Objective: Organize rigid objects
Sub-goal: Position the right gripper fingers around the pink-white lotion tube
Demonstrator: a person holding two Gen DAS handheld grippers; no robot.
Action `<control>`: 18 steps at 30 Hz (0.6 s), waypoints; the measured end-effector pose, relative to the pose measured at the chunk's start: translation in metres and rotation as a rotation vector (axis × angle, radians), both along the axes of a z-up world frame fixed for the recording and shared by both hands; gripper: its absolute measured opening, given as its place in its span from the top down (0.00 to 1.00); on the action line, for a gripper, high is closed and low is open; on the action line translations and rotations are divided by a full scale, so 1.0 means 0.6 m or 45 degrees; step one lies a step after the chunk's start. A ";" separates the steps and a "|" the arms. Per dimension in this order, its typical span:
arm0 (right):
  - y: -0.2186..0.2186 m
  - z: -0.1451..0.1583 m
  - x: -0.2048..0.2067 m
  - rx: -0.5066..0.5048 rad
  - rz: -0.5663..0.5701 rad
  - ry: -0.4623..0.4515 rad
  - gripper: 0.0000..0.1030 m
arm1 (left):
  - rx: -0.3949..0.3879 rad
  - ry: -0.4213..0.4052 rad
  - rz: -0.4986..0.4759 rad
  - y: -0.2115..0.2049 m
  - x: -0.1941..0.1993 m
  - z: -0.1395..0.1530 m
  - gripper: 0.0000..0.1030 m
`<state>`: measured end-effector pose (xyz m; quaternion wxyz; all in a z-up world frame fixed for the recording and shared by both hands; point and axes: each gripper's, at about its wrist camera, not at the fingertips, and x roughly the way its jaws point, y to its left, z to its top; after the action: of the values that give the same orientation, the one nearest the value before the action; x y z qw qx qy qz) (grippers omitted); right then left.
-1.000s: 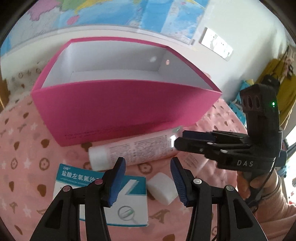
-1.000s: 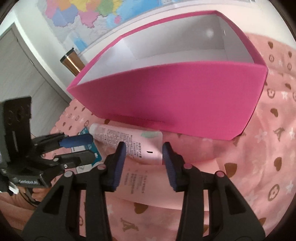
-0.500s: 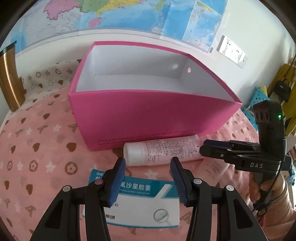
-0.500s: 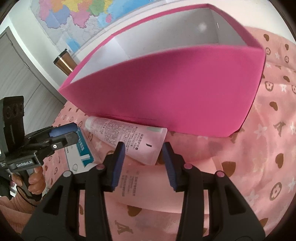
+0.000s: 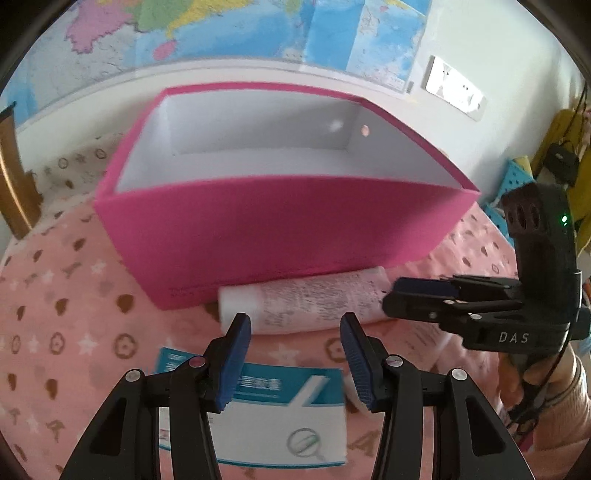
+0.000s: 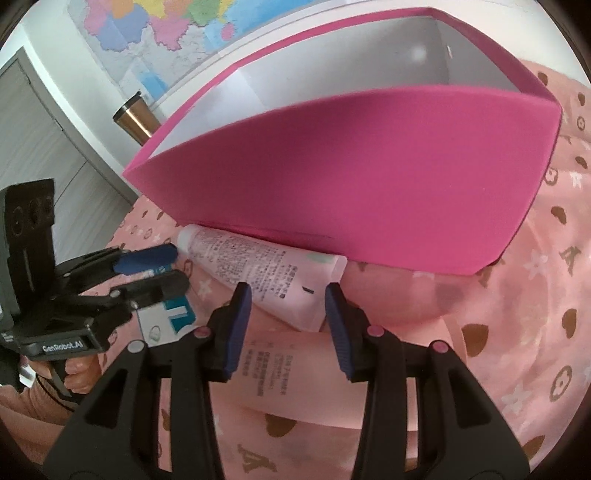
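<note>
An empty pink box (image 5: 280,229) with a white inside stands on the pink patterned cloth. A pale pink tube (image 5: 306,302) lies along its front wall. My left gripper (image 5: 295,332) hovers open over a white and teal medicine carton (image 5: 273,417), just short of the tube. A small white block (image 5: 352,393) peeks out beside its right finger. My right gripper (image 6: 288,306) is open, with the tube's (image 6: 266,273) crimped end just ahead of its fingertips. A flat pink carton (image 6: 266,365) lies under it. Each gripper shows in the other's view: the right gripper (image 5: 406,295), the left gripper (image 6: 155,266).
A copper tumbler (image 6: 135,120) stands behind the box's left end, near the wall with a map (image 5: 258,29). A hand (image 5: 554,380) holds the right gripper's handle. Patterned cloth (image 6: 535,332) spreads to the right of the box.
The left wrist view swung sideways and tipped a little, so the box and carton shifted in frame. The right gripper stayed by the tube's end. Both jaws kept the same gap.
</note>
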<state>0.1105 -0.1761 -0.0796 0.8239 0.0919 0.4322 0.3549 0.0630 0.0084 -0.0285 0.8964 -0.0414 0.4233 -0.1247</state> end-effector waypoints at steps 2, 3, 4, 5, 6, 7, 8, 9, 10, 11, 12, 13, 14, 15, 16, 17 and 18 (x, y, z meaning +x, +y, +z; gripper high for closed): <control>-0.008 0.000 0.003 0.006 -0.024 0.008 0.57 | -0.002 -0.003 0.032 0.018 0.001 0.004 0.51; -0.010 0.000 0.003 0.005 -0.030 0.009 0.57 | -0.001 0.003 0.042 0.027 0.003 0.003 0.51; -0.011 0.000 0.004 0.004 -0.034 0.011 0.57 | -0.003 0.012 0.050 0.033 0.006 0.001 0.51; -0.012 -0.001 0.005 0.006 -0.039 0.014 0.57 | -0.007 0.025 0.052 0.038 0.011 -0.002 0.51; -0.012 -0.001 0.005 0.006 -0.041 0.017 0.57 | -0.008 0.032 0.049 0.041 0.012 -0.004 0.51; -0.012 -0.002 0.005 0.005 -0.048 0.020 0.57 | -0.010 0.037 0.045 0.041 0.013 -0.006 0.51; -0.012 -0.002 0.005 0.004 -0.052 0.021 0.57 | -0.017 0.042 0.034 0.040 0.015 -0.009 0.51; -0.011 -0.002 0.005 0.002 -0.054 0.023 0.57 | -0.023 0.047 0.025 0.039 0.017 -0.011 0.51; -0.011 -0.002 0.005 -0.001 -0.056 0.024 0.57 | -0.026 0.050 0.016 0.036 0.018 -0.013 0.51; -0.010 -0.002 0.004 -0.003 -0.055 0.023 0.57 | -0.029 0.052 0.007 0.034 0.018 -0.014 0.51; -0.008 -0.002 0.005 -0.005 -0.054 0.024 0.57 | -0.037 0.056 -0.001 0.032 0.020 -0.016 0.51; -0.007 -0.002 0.005 -0.006 -0.052 0.025 0.57 | -0.040 0.060 -0.005 0.029 0.022 -0.017 0.51; -0.005 -0.002 0.005 -0.007 -0.049 0.026 0.57 | -0.041 0.062 -0.009 0.027 0.022 -0.017 0.51; -0.004 -0.002 0.006 -0.007 -0.047 0.027 0.56 | -0.034 0.060 -0.007 0.025 0.023 -0.017 0.51; -0.002 -0.002 0.006 -0.012 -0.045 0.023 0.55 | -0.028 0.059 -0.007 0.024 0.023 -0.017 0.51; -0.001 -0.002 0.005 -0.017 -0.042 0.018 0.54 | -0.027 0.061 -0.007 0.024 0.023 -0.017 0.51; 0.000 -0.001 0.004 -0.021 -0.042 0.013 0.54 | -0.034 0.064 -0.009 0.026 0.023 -0.016 0.51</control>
<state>0.1131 -0.1763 -0.0805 0.8281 0.0942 0.4378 0.3372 0.0765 0.0238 -0.0379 0.8844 -0.0551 0.4441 -0.1323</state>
